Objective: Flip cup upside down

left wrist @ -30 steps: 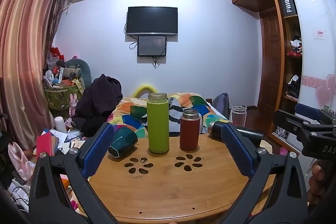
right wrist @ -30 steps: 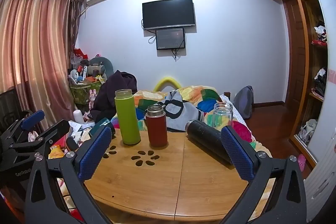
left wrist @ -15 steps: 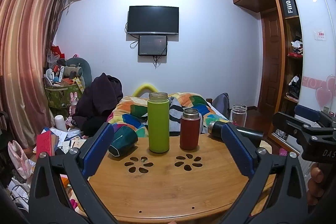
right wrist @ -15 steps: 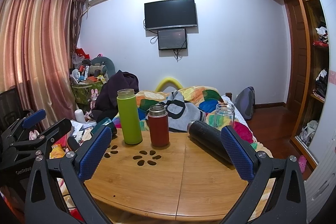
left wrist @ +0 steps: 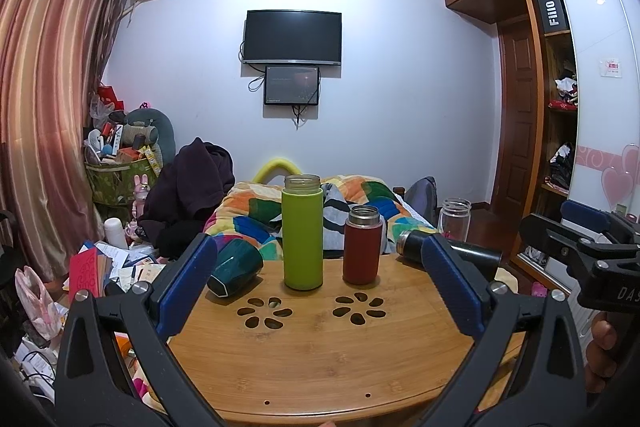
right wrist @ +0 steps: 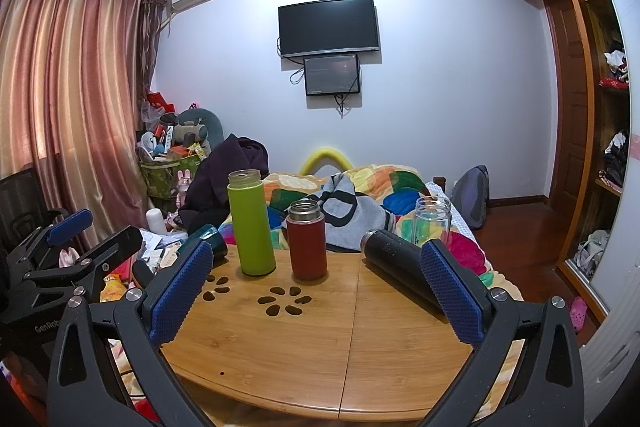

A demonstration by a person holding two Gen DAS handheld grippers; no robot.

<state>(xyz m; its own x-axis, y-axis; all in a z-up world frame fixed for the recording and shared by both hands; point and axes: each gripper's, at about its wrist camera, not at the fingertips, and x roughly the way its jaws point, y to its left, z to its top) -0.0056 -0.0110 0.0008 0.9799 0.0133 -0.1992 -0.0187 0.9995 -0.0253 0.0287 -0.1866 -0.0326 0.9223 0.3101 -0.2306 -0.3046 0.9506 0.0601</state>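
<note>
On the round wooden table (left wrist: pixel 320 367) stand a tall green cup (left wrist: pixel 302 231) and a shorter red cup (left wrist: pixel 362 245), both upright with open tops. A dark teal cup (left wrist: pixel 235 267) lies on its side at the left. A black bottle (left wrist: pixel 452 253) lies on its side at the right, with a clear glass jar (left wrist: pixel 454 218) upright behind it. The same things show in the right wrist view: the green cup (right wrist: pixel 251 223), the red cup (right wrist: pixel 307 239), the black bottle (right wrist: pixel 400 267) and the jar (right wrist: pixel 432 219). My left gripper (left wrist: pixel 320 283) and right gripper (right wrist: pixel 316 291) are open, empty, and short of the cups.
A bed with a colourful quilt (left wrist: pixel 360 199) lies behind the table. Clutter and papers (left wrist: pixel 108 259) fill the floor at the left. A wardrobe (left wrist: pixel 560 147) stands at the right. The right gripper's body (left wrist: pixel 592 255) shows at the right edge of the left wrist view.
Both views have shifted only slightly; the right gripper drifted a little to the left. Nothing on the table has moved and both grippers stay open.
</note>
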